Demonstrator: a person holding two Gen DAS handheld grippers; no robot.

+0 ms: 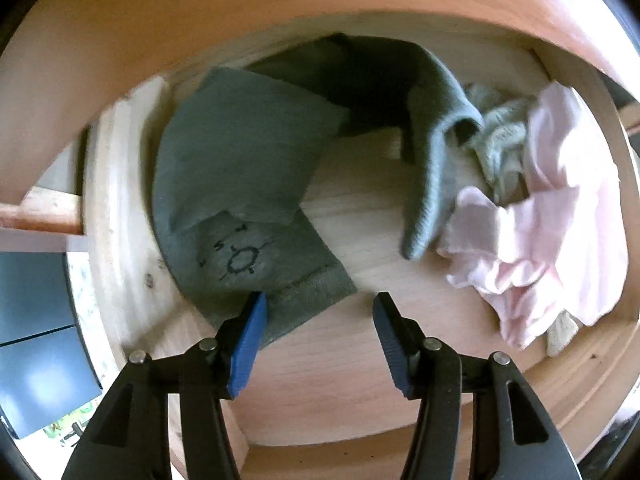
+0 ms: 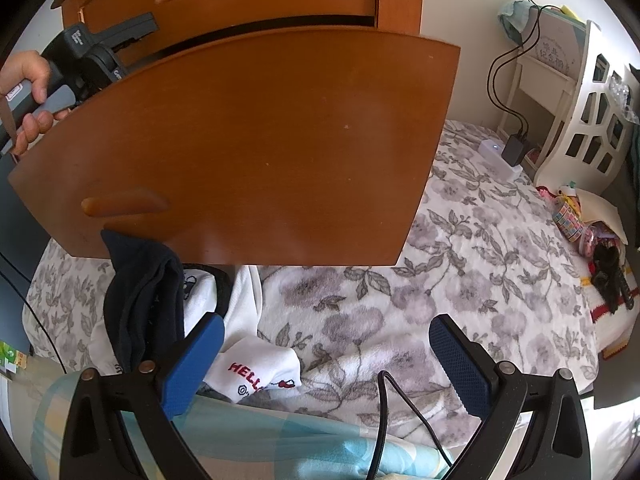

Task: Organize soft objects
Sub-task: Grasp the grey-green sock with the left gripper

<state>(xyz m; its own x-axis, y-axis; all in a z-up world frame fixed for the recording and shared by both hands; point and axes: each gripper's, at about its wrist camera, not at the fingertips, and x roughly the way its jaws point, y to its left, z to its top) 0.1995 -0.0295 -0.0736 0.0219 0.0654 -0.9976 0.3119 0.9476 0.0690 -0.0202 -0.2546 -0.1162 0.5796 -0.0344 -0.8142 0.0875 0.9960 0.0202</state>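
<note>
Left wrist view: interior of an open pale-wood drawer (image 1: 360,232), invisible to the other camera. A grey-green knitted sock (image 1: 240,184) lies flat at the left, printed with a dark sun-like ring and small unreadable marks; its ribbed cuff sits just beside the left tongs (image 1: 318,312), whose blue-padded jaws stand parted with nothing between them. A second grey-green sock (image 1: 432,152) droops from the far side to the drawer floor. At the right lie a crumpled pale pink garment (image 1: 552,216) and, beyond it, a pale green cloth (image 1: 500,140).

Right wrist view: only the drawer's brown wooden front (image 2: 260,140) shows, above a bed with a grey floral blanket (image 2: 440,280). The right tongs (image 2: 326,364) gape wide and empty. Near left lie a dark navy sock (image 2: 140,300) and a white sock (image 2: 256,372) lettered "HELL" in red. A hand (image 2: 32,92) at far left grips the other tool's grey handle.
</note>
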